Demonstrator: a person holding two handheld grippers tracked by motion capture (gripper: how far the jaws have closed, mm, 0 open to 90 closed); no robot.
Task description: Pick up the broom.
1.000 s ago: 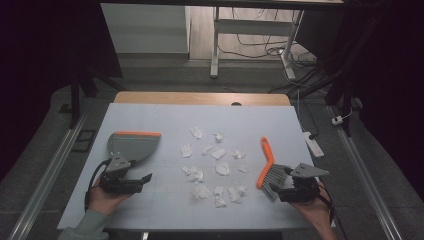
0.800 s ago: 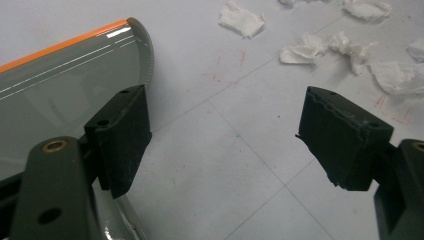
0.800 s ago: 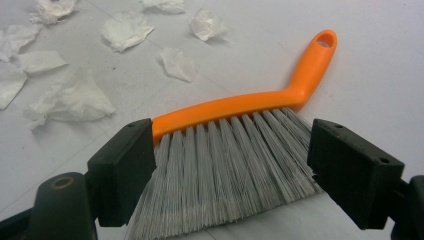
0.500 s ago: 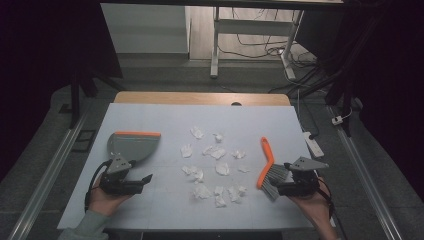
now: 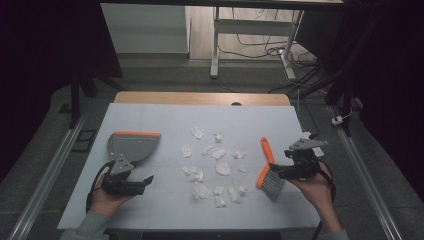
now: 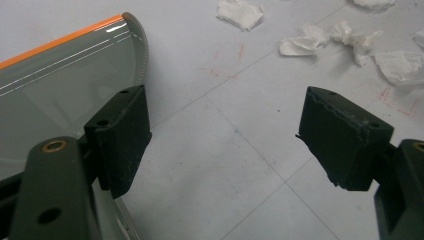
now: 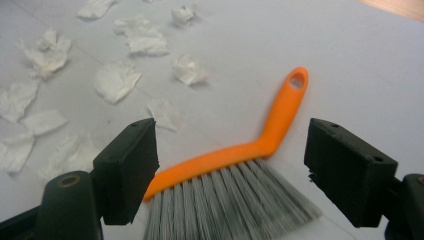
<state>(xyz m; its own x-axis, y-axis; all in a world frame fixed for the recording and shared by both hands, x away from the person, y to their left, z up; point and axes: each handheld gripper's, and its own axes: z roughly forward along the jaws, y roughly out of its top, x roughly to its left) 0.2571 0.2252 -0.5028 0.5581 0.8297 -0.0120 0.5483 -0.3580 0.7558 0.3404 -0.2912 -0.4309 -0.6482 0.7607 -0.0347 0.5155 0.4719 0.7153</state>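
Brush [image 7: 235, 170]: bent orange plastic handle, splayed grey bristles, between parted jaws

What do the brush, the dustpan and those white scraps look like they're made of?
Brush: glossy orange handle, likely plastic; grey bristles, probably synthetic, fine and splayed. Dustpan: smooth grey pan with sheen lines and an orange edge strip, likely plastic. Scraps: crumpled, torn, matte white, probably tissue paper.
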